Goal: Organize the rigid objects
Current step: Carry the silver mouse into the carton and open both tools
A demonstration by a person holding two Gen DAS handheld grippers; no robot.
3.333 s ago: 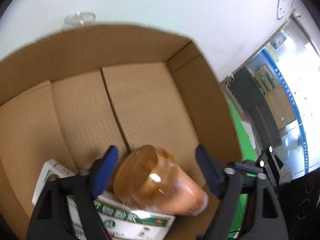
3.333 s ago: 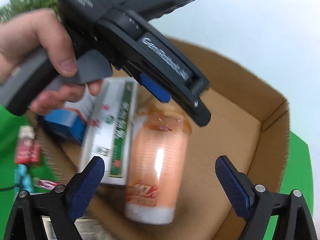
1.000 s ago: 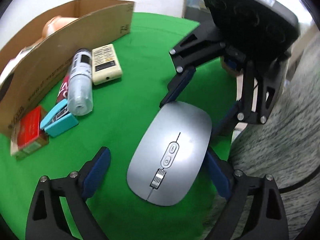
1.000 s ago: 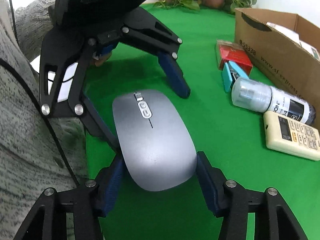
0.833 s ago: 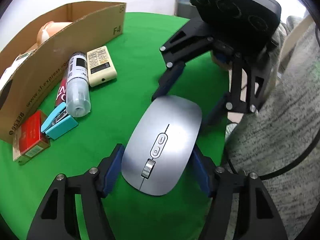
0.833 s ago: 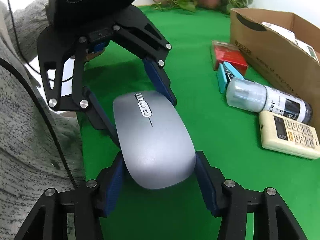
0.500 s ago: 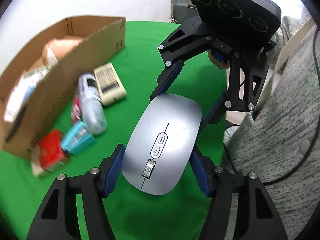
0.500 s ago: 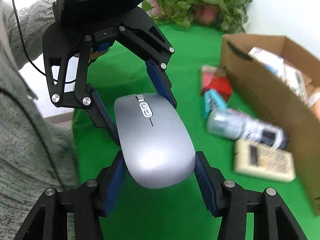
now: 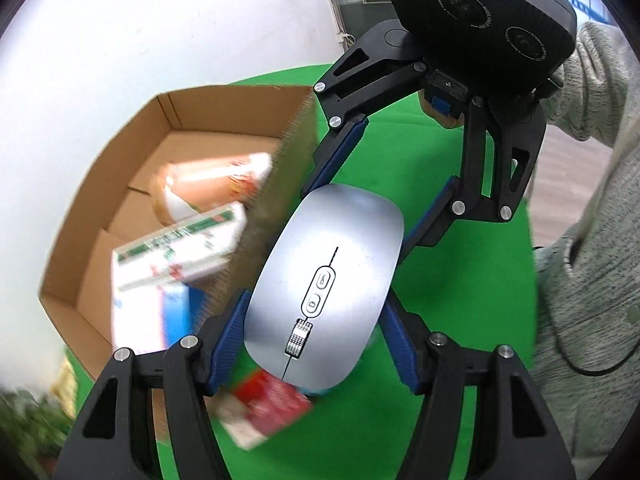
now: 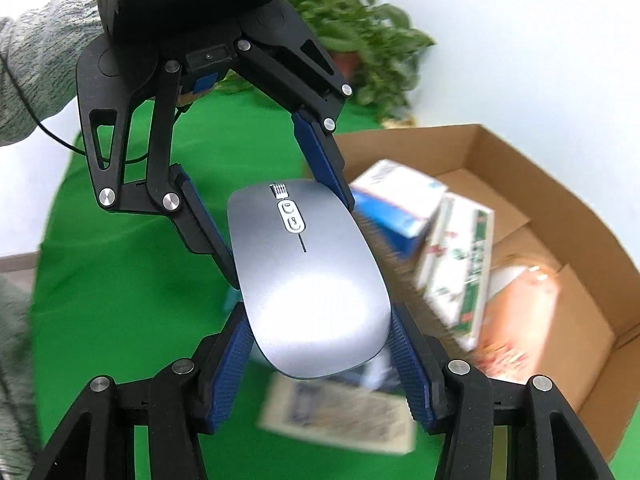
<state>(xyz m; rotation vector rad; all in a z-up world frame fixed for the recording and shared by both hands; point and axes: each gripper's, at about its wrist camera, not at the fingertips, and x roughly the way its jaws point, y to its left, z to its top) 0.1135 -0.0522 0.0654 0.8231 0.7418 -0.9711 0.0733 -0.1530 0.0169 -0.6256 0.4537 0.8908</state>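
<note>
While both claws grip mouse (image 9: pixel 324 276), above box edge (image 9: pixel 256 216), green cloth (image 9: pixel 460 280)

Your views are bright and evenly lit, with a soft glare patch on the mouse (image 9: pixel 328 276) between your fingers. The mouse and both grippers stay sharp; the box (image 10: pixel 568 216) beyond them, its contents and the plant (image 10: pixel 360 52) smear with motion blur. Fisheye bending curves the edges, and the corners go black.
</note>
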